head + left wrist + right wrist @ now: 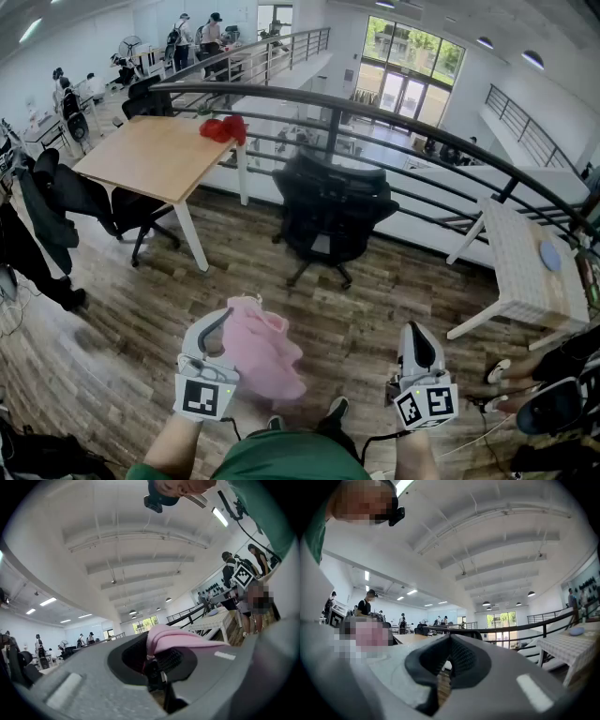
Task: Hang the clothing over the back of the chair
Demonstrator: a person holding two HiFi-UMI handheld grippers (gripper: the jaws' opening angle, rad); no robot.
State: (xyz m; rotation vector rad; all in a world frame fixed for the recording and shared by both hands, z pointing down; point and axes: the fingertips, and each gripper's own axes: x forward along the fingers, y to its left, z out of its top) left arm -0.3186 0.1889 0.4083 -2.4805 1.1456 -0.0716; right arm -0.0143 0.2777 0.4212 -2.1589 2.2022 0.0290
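Pink clothing (pixel 261 349) clamped in left gripper (pixel 221 323), right gripper (pixel 419 330) closed, empty; black chair (pixel 330 208) beyond

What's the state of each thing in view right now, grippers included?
left gripper: shut on the pink garment.
pink garment: bunched, hanging from the left gripper, not on the chair.
right gripper: shut, empty.
black office chair: upright, back bare.
red cloth: bunched at the wooden table's far edge.

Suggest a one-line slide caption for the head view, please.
Left gripper shut on a pink garment, right gripper empty, both facing the black office chair beside the railing.
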